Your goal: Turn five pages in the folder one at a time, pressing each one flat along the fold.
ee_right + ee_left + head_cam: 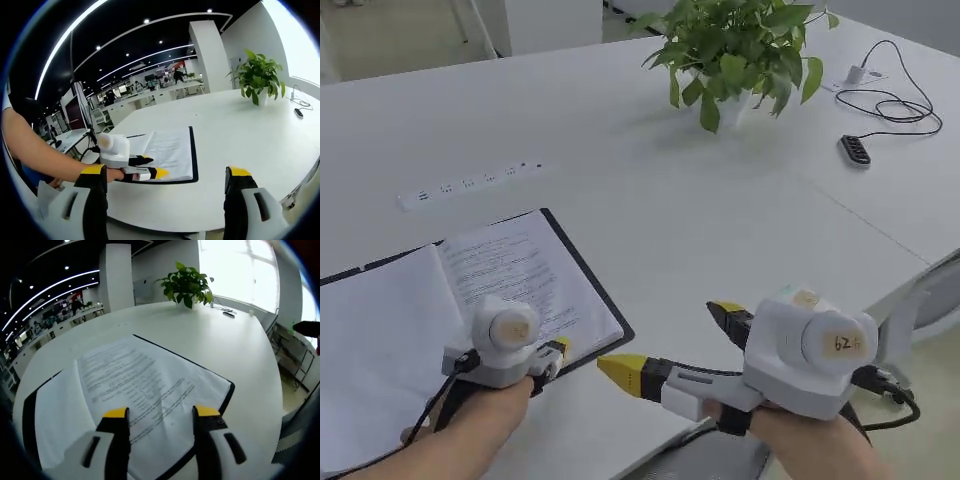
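- Head view: the folder point(510, 265) lies open on the near left part of the white table point(720, 220), with a printed page on its right half and a paler page on its left.
- Head view: your left gripper point(552, 355) sits at the folder's near right corner. From here you cannot tell how its jaws stand.
- Head view: your right gripper point(672, 340) is at the table's near edge, right of the folder and apart from it, with its yellow-tipped jaws spread wide and nothing between them.
- Head view: a potted plant point(735, 50), a power strip point(470, 183) and a black cable point(895, 100) stand farther back.
- Left gripper view: the left gripper point(161, 412) has its jaws apart over the printed page of the folder point(150, 385), near the page's lower edge. Whether they touch the paper cannot be told.
- Right gripper view: the right gripper point(165, 171) has its jaws wide apart and grips nothing. Beyond them lies the folder point(172, 147), with the left gripper point(152, 167) at its near edge.
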A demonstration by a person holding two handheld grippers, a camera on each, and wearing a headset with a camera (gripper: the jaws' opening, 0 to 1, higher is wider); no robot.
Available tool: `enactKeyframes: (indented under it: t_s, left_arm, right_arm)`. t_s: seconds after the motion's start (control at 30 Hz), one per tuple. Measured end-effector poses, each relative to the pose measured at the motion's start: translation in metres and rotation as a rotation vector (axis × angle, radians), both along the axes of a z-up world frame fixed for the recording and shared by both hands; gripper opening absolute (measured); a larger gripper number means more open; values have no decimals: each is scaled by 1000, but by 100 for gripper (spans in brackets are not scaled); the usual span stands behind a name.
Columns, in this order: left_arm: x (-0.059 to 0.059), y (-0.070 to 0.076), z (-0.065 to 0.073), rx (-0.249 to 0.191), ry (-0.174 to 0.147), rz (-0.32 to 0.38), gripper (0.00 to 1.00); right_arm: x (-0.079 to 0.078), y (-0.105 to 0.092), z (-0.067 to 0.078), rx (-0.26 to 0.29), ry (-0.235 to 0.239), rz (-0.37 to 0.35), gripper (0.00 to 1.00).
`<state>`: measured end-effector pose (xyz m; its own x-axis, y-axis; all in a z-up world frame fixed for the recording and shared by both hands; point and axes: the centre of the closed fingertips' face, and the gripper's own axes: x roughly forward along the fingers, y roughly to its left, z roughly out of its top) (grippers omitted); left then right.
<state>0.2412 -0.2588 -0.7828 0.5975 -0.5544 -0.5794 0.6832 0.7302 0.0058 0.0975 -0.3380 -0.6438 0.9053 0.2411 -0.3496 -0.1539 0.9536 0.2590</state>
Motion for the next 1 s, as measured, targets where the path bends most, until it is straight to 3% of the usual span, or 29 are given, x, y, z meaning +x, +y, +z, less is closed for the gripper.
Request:
enactKeyframes:
  t_s: [0.27, 0.3, 0.37, 0.47, 0.8, 1.0]
  left_arm:
    - [-1, -2, 0, -35, -20, -14, 38]
    - [-1, -2, 0, -38, -22, -14, 36]
    - [4, 4, 2, -29, -44, 8, 20]
    - [4, 3, 0, -19, -48, -25, 18]
    - [5, 2, 0, -22, -41, -20, 8]
    - [4, 0, 0, -43, -20, -11, 1]
  right_arm:
    - [-1, -3, -2, -2, 5, -12, 97]
    - [-1, -3, -2, -3, 9, -13, 97]
    - [-1, -4, -3, 4, 13, -16, 97]
    - [-2, -4, -3, 1, 14, -18, 96]
    - [2, -4, -8, -6, 31, 0, 94]
    - [15, -2, -17, 2, 69, 57, 90]
